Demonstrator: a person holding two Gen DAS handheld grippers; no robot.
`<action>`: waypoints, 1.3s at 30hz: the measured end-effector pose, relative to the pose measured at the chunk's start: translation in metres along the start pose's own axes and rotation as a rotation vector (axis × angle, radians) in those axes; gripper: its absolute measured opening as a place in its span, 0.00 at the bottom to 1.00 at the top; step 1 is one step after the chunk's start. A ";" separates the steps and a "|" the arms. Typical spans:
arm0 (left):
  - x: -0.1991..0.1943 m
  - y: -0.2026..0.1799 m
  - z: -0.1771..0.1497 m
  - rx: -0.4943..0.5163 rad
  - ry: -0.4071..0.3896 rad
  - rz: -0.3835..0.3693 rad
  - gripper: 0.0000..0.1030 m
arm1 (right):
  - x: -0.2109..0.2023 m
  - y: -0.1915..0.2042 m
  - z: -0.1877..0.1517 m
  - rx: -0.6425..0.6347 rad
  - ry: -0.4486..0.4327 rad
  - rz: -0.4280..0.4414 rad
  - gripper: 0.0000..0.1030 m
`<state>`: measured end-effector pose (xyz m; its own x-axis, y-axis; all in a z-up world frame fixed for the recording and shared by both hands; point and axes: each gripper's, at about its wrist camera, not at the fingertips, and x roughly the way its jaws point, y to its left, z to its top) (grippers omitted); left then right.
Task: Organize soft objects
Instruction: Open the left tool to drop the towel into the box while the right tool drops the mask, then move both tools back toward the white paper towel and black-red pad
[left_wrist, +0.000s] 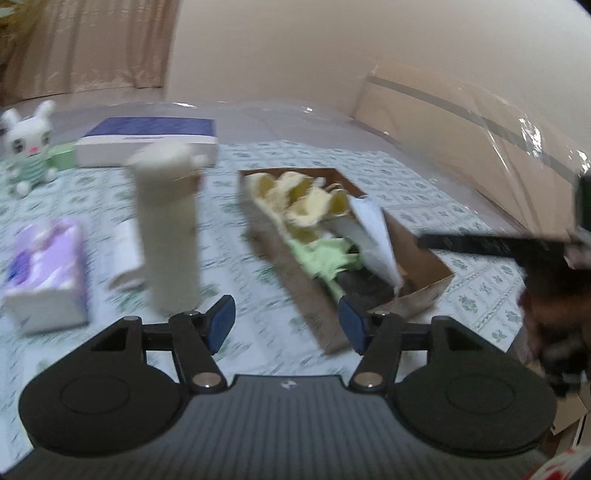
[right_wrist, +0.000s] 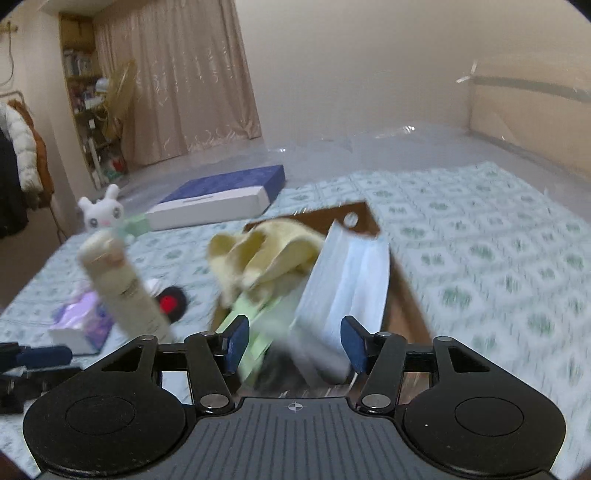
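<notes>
Cardboard box (right_wrist: 391, 295): on the bed (right_wrist: 480, 240), open-topped — holds a yellow cloth (right_wrist: 258, 251), a green cloth (left_wrist: 325, 254), and a white-blue packet (right_wrist: 347, 280) standing on edge.
Left tool (left_wrist: 287, 325): jaws wide apart, holding nothing.
Right tool (right_wrist: 293, 343): jaws wide apart over the box, holding nothing.
Obscured: box floor dark, contents blurred — cream tube (left_wrist: 168, 229) smeared.

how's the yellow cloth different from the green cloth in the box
The yellow cloth is pale yellow, bulkier and piled at the far end of the box; the green cloth is light green, thinner and lies at the near end, lower down. Both are crumpled soft items inside the same cardboard box.
</notes>
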<state>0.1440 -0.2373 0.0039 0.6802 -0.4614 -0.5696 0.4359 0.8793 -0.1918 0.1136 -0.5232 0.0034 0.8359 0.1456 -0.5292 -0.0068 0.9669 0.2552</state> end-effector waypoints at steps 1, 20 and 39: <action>-0.009 0.008 -0.004 -0.015 -0.007 0.019 0.64 | -0.008 0.006 -0.011 0.017 0.000 0.003 0.55; -0.120 0.117 -0.064 -0.132 0.000 0.273 0.92 | -0.062 0.100 -0.088 -0.021 0.031 0.018 0.62; -0.135 0.129 -0.068 -0.151 -0.015 0.267 0.92 | -0.059 0.121 -0.089 -0.056 0.026 0.035 0.63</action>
<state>0.0677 -0.0535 0.0017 0.7685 -0.2119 -0.6038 0.1487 0.9769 -0.1536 0.0146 -0.3960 -0.0059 0.8201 0.1846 -0.5416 -0.0672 0.9710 0.2292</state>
